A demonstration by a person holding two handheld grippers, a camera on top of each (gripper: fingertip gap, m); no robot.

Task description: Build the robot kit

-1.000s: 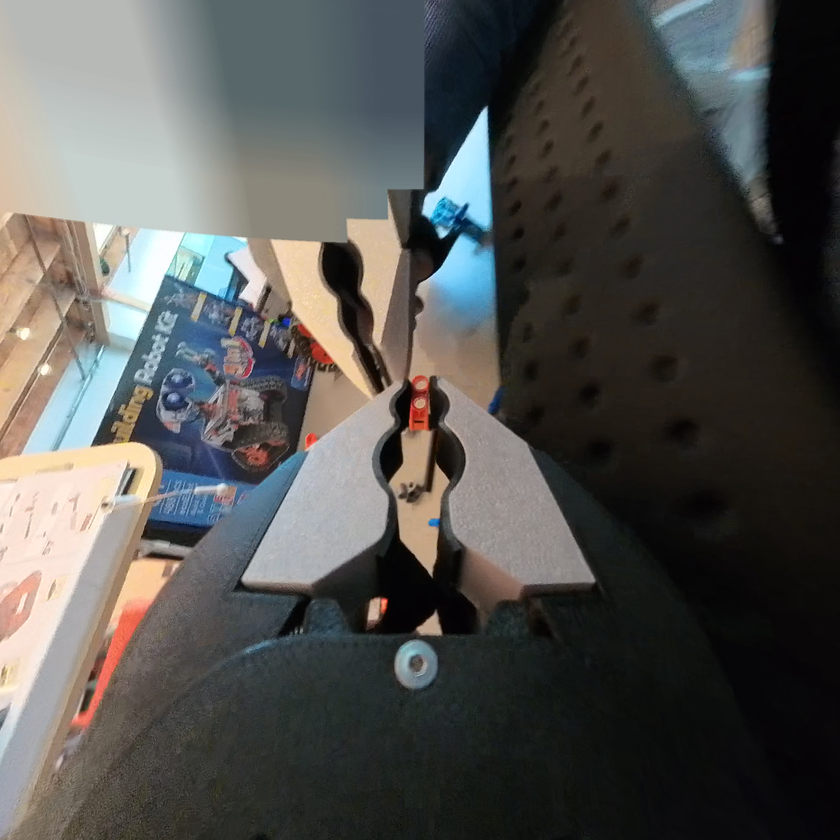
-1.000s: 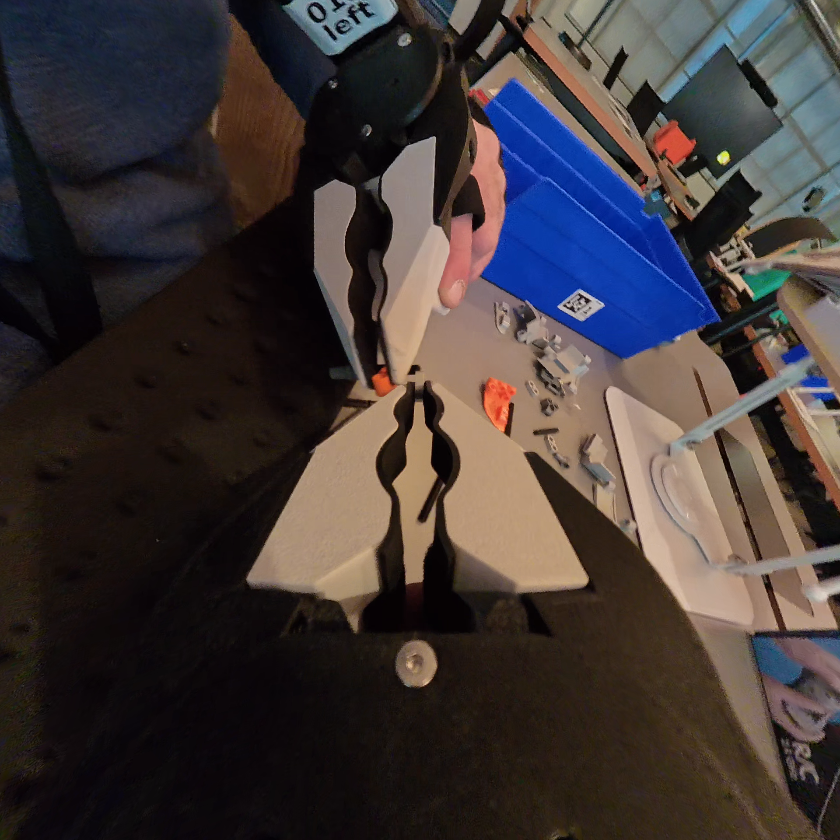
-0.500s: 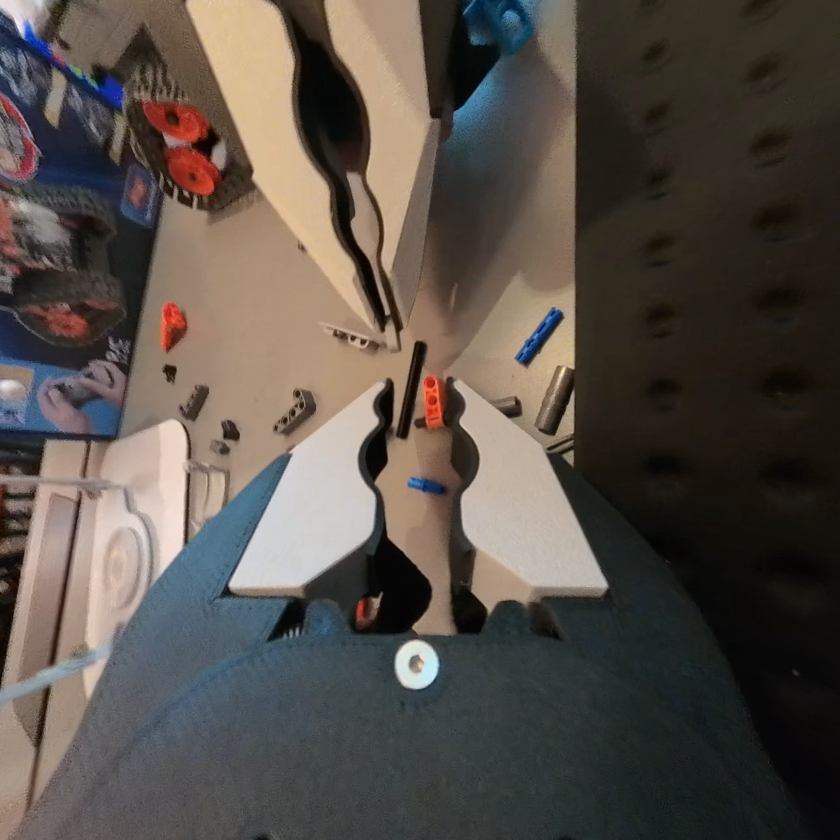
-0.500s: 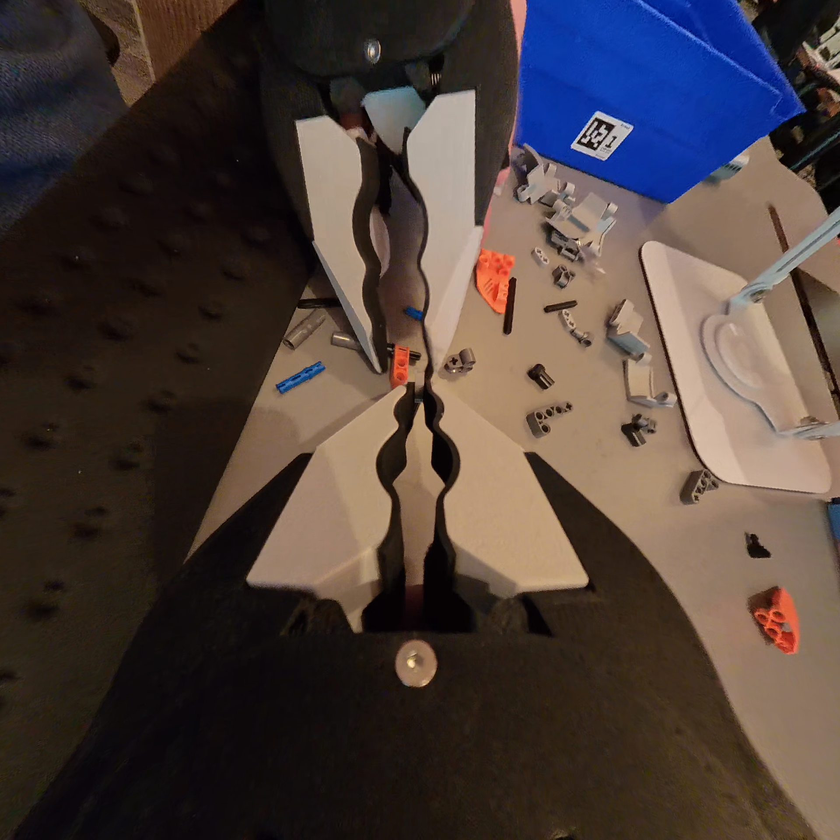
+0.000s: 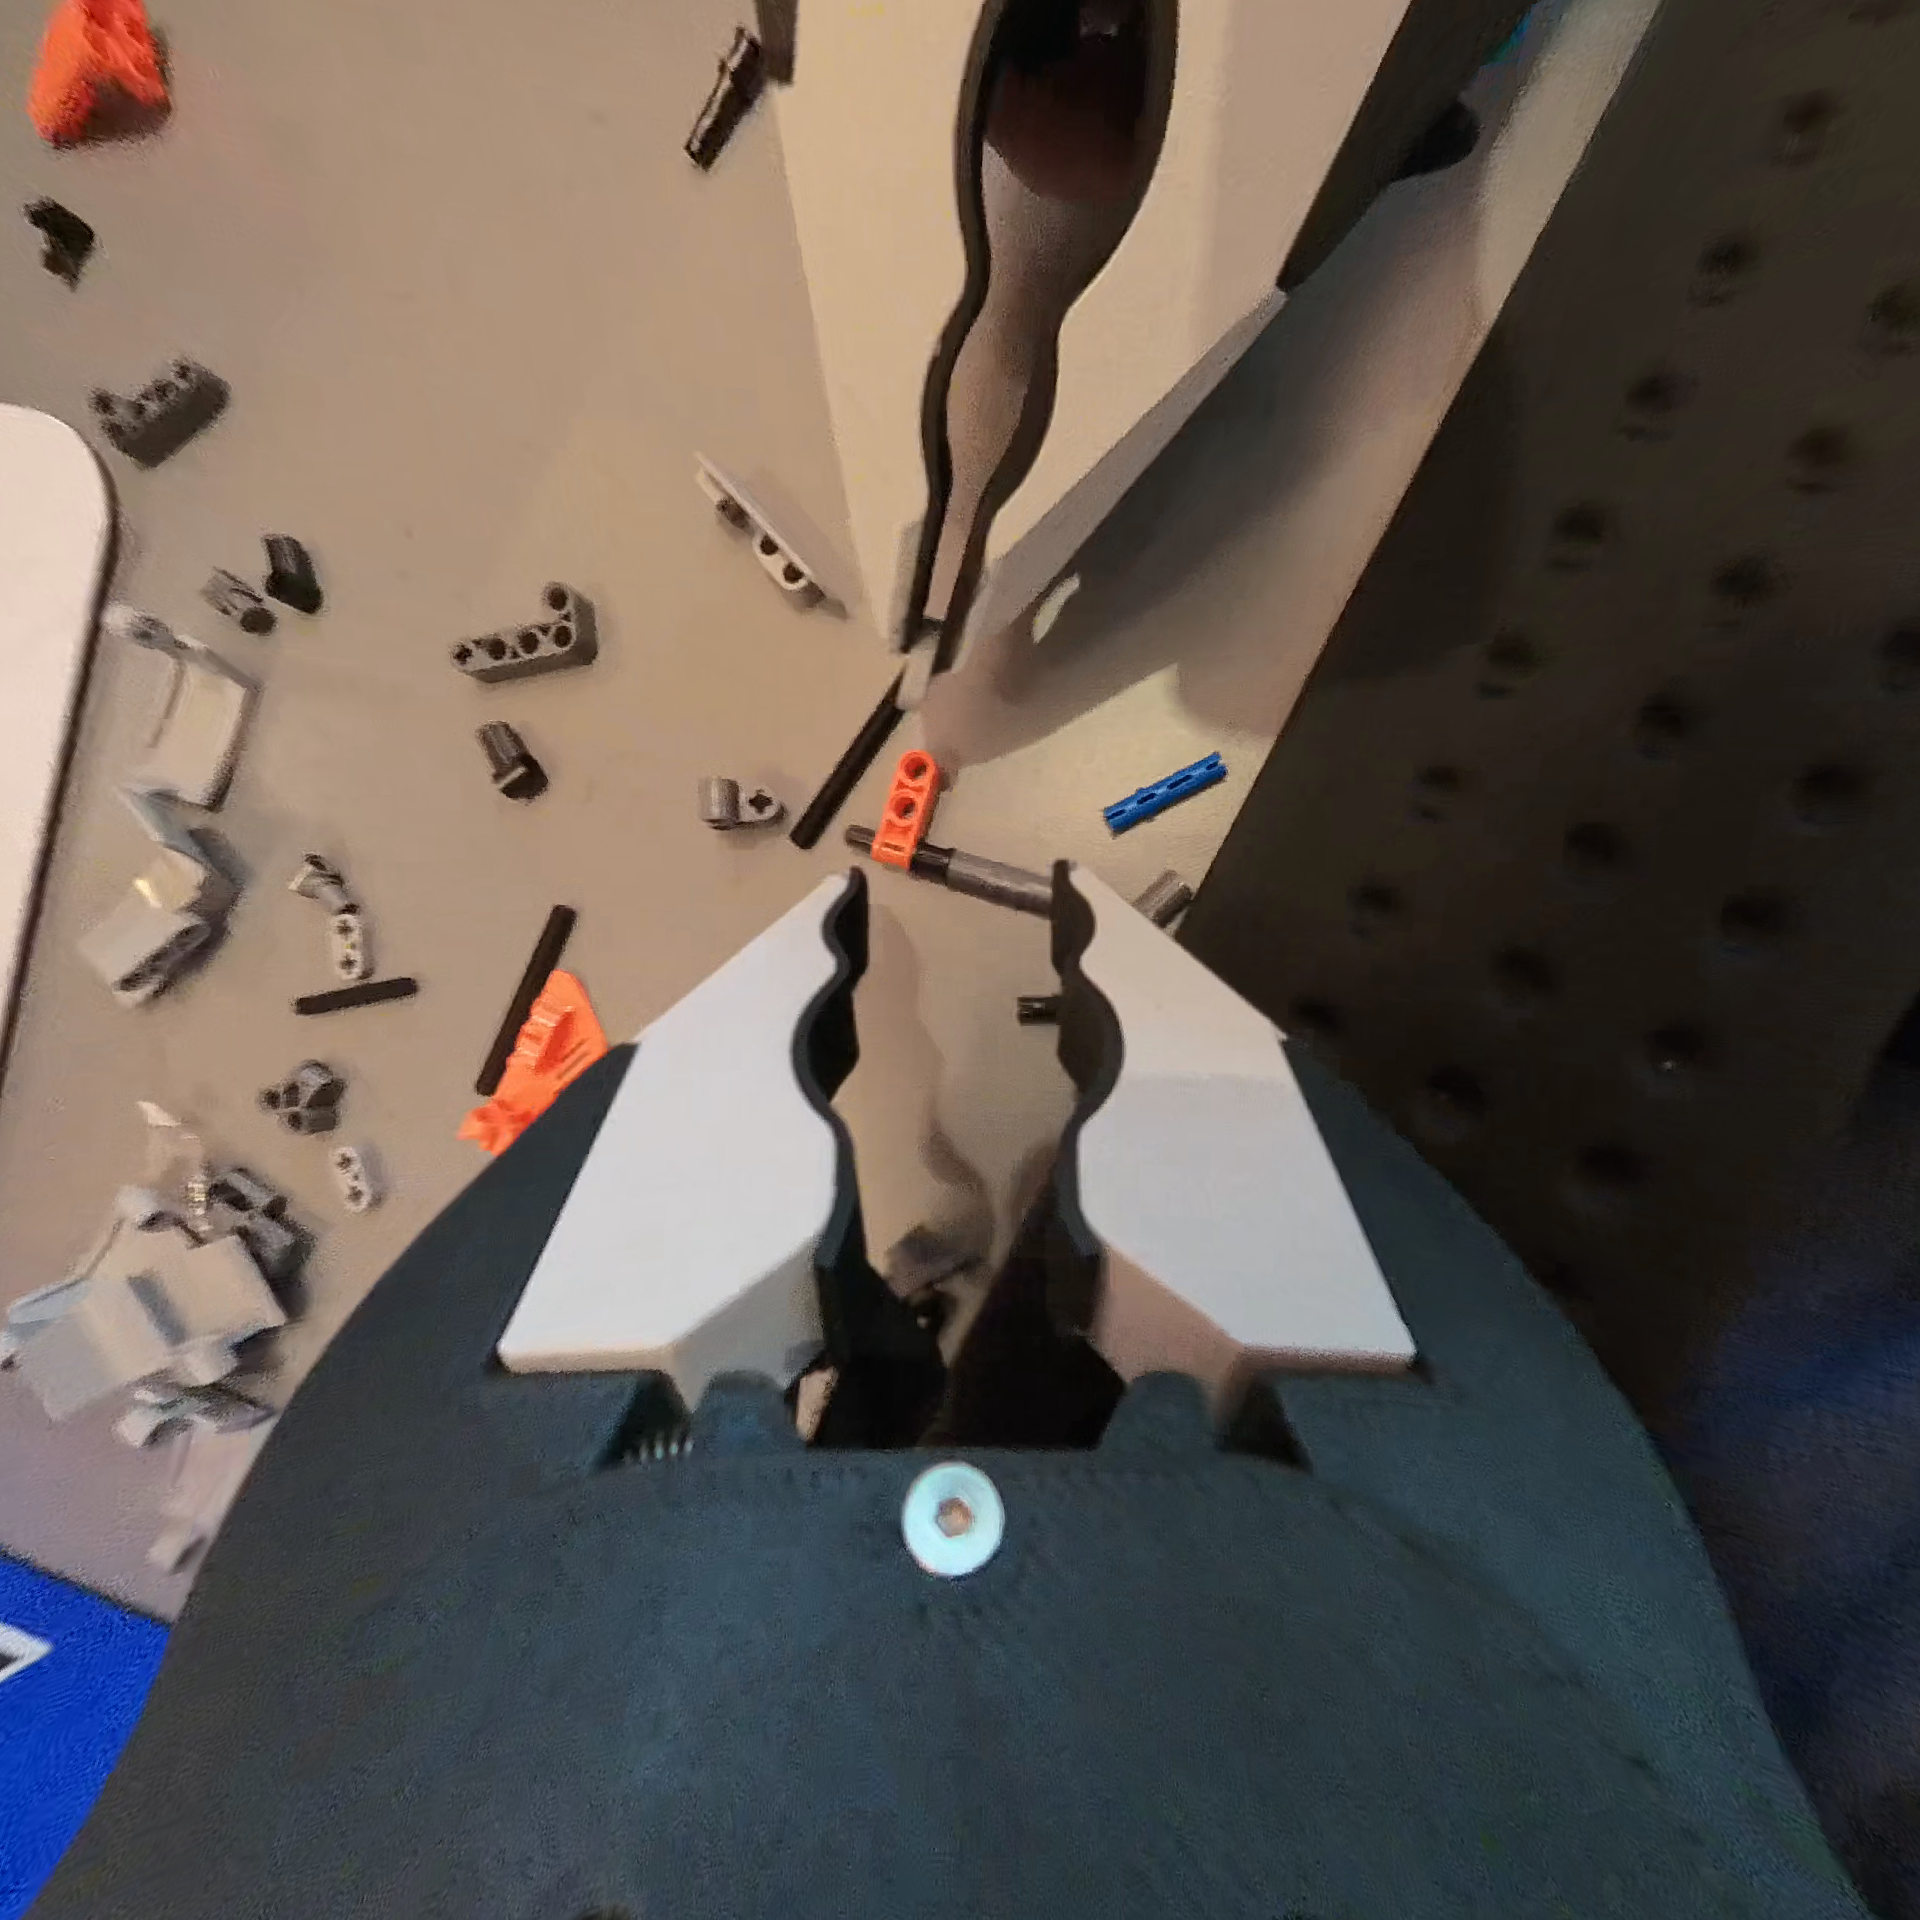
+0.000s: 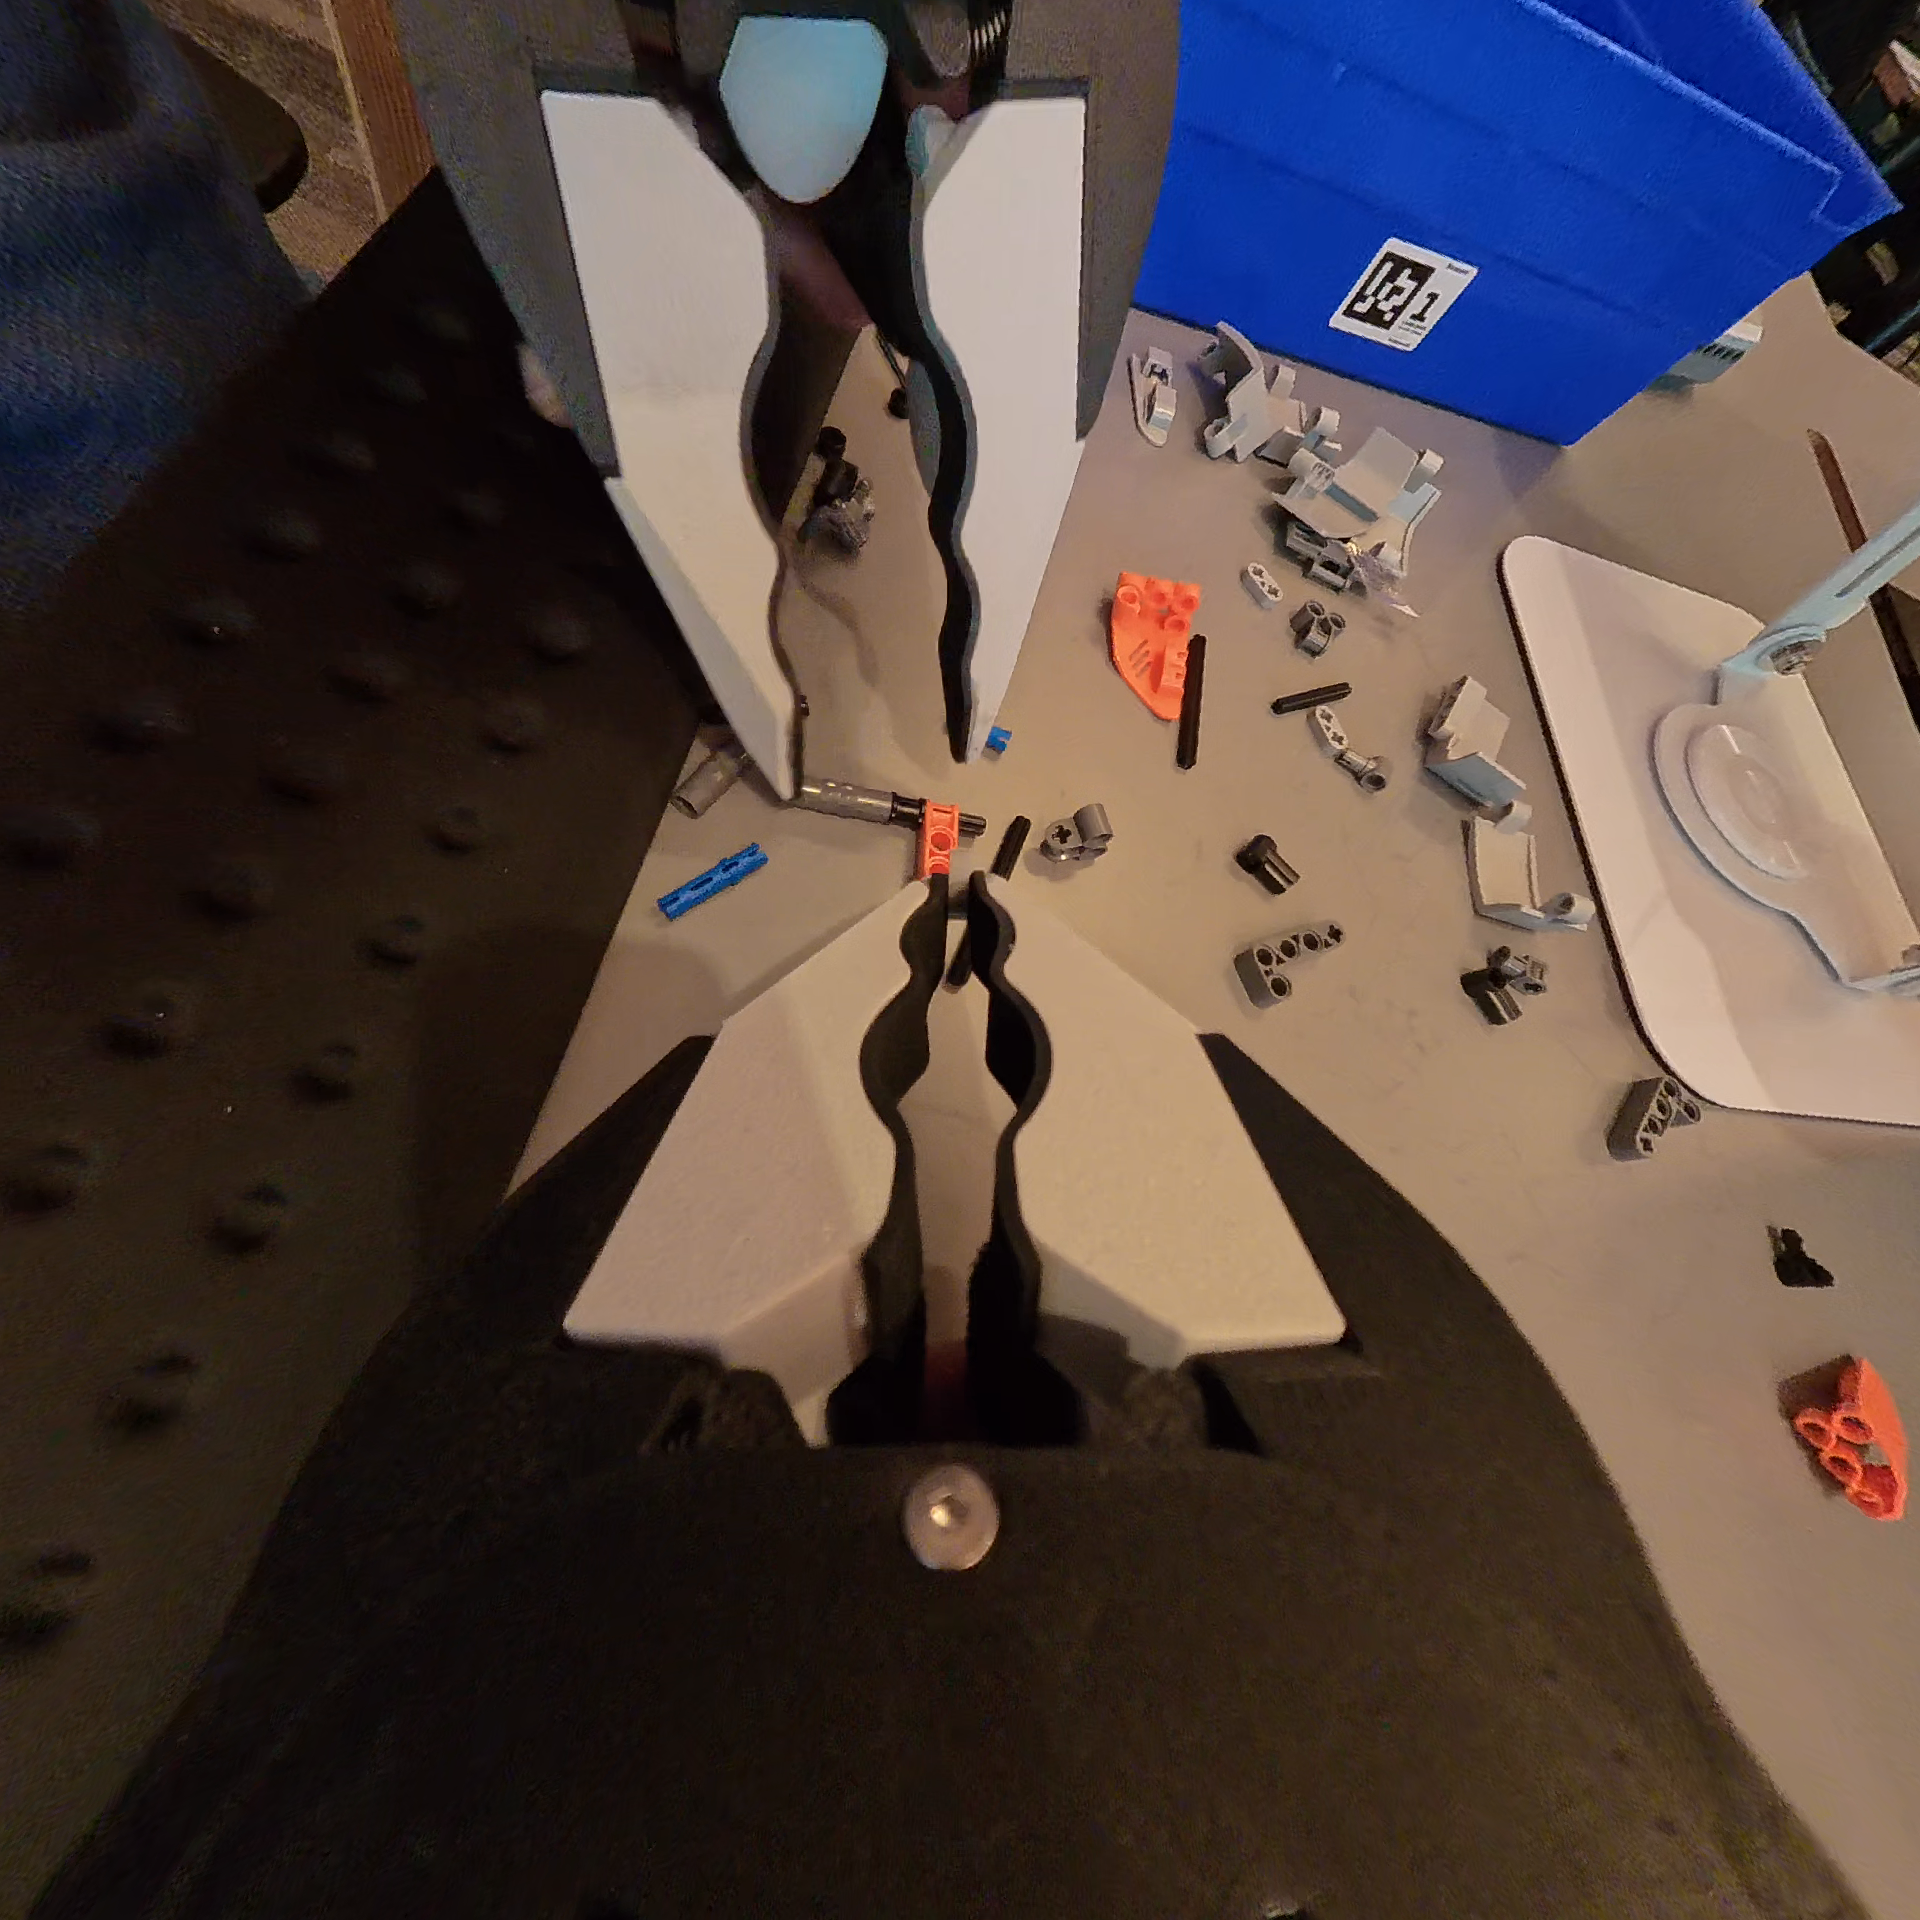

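Grey tabletop (image 6: 1351, 1195) strewn with small building-toy parts, two grippers meeting tip to tip.

At far left a black perforated board (image 6: 260, 831) is seen; the left gripper (image 5: 956, 894) is spread wide and empty, the right gripper (image 6: 954, 894) is nearly closed on a black rod (image 6: 961, 961). Between them an orange connector (image 6: 940, 836) is threaded on a grey-black axle (image 6: 862, 802) lying left-right. Far right, a blue bin (image 6: 1507, 187); its contents are hidden.

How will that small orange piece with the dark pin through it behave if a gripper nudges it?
The orange piece looks like small hard plastic, so probably light and stiff. With the dark pin through it lying flat on the table, it would likely slide or pivot rather than roll.
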